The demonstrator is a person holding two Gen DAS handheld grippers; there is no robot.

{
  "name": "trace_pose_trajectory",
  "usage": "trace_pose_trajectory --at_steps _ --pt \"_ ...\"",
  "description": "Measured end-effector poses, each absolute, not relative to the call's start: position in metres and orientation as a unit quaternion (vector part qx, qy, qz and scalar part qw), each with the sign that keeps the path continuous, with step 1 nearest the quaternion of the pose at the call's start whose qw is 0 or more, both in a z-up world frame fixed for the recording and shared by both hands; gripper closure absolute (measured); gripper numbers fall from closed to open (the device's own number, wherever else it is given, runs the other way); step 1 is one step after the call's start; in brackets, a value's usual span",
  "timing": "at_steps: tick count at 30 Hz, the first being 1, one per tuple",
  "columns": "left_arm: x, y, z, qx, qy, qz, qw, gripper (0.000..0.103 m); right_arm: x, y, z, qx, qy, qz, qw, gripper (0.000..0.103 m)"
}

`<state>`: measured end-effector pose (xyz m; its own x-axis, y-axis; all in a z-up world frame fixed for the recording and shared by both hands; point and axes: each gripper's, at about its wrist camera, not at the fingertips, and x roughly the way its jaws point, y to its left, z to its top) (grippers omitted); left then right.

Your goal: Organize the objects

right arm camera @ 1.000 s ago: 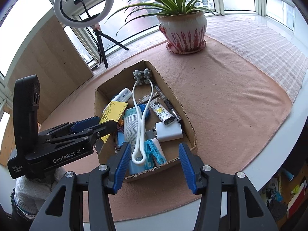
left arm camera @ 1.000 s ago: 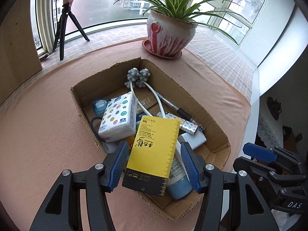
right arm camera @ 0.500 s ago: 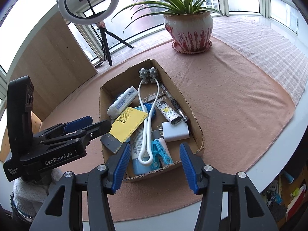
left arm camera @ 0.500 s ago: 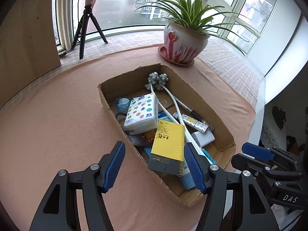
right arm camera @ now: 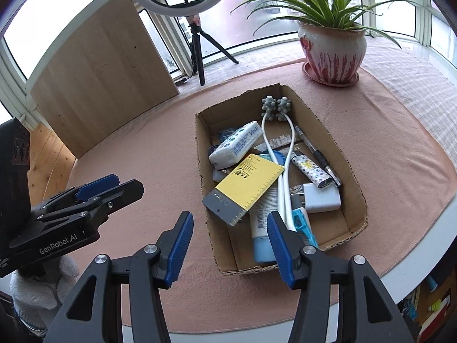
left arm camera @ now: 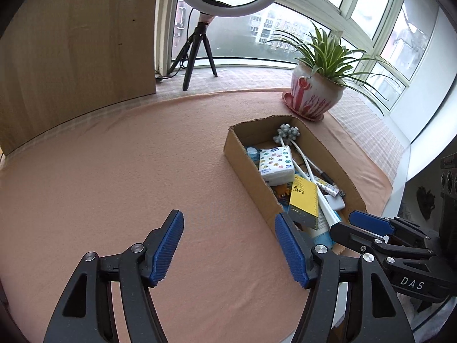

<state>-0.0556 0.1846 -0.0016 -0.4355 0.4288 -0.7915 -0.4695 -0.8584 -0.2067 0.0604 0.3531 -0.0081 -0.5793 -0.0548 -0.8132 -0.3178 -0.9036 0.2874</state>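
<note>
A: Start with the biggest thing. What takes up the scene?

B: The round table under a salmon-pink felt cloth (left arm camera: pixel 120 171), set in a bay of windows with a white ring light on a black tripod (right arm camera: pixel 197 31) and a spider plant in a red-and-white ceramic pot (right arm camera: pixel 332 48) at the back edge. A pale wooden panel (left arm camera: pixel 71 45) leans at the left.

A: And the task's things?

B: All gathered in the shallow brown cardboard box (right arm camera: pixel 355 188) on the cloth. Judging by the heap, it is the collecting place. A yellow ruler-edged card pack with a grey end (right arm camera: pixel 247 187) lies slanted on top, resting on a white-and-blue tube (right arm camera: pixel 264 223). Beside it sit a spotted tissue packet (left arm camera: pixel 276 162), a white looped massager with grey knobbed balls (right arm camera: pixel 276 105), a white charger block (right arm camera: pixel 321 198) and a black pen (right arm camera: pixel 317 154).

A: The grippers?

B: The left gripper (left arm camera: pixel 230 248) hangs over bare cloth beside the box, jaws having just widened, nothing between them. The right gripper (right arm camera: pixel 228 245) hovers at the box's near wall, pads apart, gripping nothing.

A: Left to do?

B: Little, I'd judge; the cloth around the box looks bare.
</note>
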Motion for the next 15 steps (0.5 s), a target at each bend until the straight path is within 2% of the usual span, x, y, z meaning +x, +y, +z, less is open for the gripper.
trace_pose_trajectory --at_steps 7,15 --pt "-0.047 0.114 0.005 -0.453 -0.007 0.868 0.204 0.03 0.039 0.305 -0.004 -0.455 0.177 0.872 0.038 0.052" --pt "-0.034 0.048 0.009 -0.437 -0.016 0.89 0.128 0.018 0.019 0.247 0.0 -0.453 0.14 0.881 -0.001 0.048"
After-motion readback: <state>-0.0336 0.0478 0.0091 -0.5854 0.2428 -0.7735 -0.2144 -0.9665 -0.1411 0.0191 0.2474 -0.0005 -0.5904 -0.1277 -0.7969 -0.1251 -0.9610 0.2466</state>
